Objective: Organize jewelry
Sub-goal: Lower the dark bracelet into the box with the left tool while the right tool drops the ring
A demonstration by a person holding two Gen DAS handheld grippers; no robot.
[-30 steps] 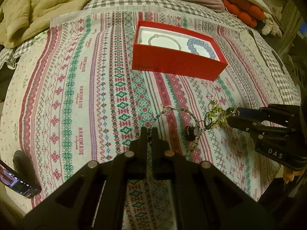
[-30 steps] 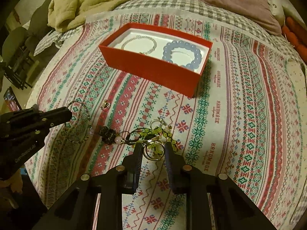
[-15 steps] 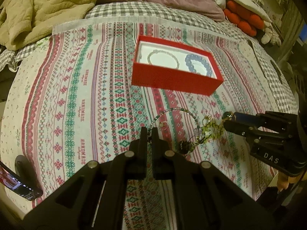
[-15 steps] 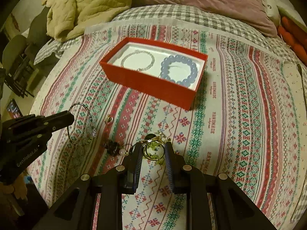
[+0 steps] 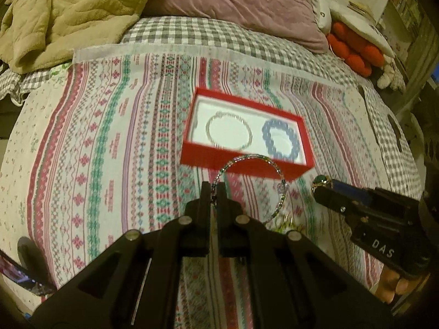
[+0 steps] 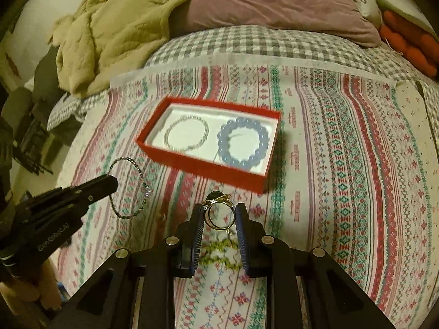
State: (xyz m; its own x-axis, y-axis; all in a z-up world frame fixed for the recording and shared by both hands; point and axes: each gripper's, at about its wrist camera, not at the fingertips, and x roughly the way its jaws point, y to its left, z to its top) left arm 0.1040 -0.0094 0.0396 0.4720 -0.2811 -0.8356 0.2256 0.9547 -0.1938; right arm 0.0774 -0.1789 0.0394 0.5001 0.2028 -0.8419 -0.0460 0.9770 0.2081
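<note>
A red box (image 5: 241, 168) (image 6: 200, 166) sits on the patterned bedspread. It holds a thin silver bracelet (image 5: 229, 130) (image 6: 186, 135) and a blue bead bracelet (image 5: 280, 140) (image 6: 243, 142). My left gripper (image 5: 214, 189) is shut on a thin beaded bangle (image 5: 251, 159) and holds it in the air in front of the box; the bangle also shows in the right wrist view (image 6: 137, 183). My right gripper (image 6: 219, 213) is shut on a gold ring (image 6: 219, 213) held above the bed. A green beaded piece (image 6: 219, 252) lies on the bedspread below it.
A beige blanket (image 5: 63, 13) and a mauve pillow (image 5: 241, 0) lie at the head of the bed. Red-orange plush items (image 5: 354, 49) sit at the far right. A phone (image 5: 19, 274) lies at the bed's left edge.
Both grippers have risen from the bedspread. The left one lifted the bangle, the right one lifted the gold ring. The green beaded piece stayed on the bed.
</note>
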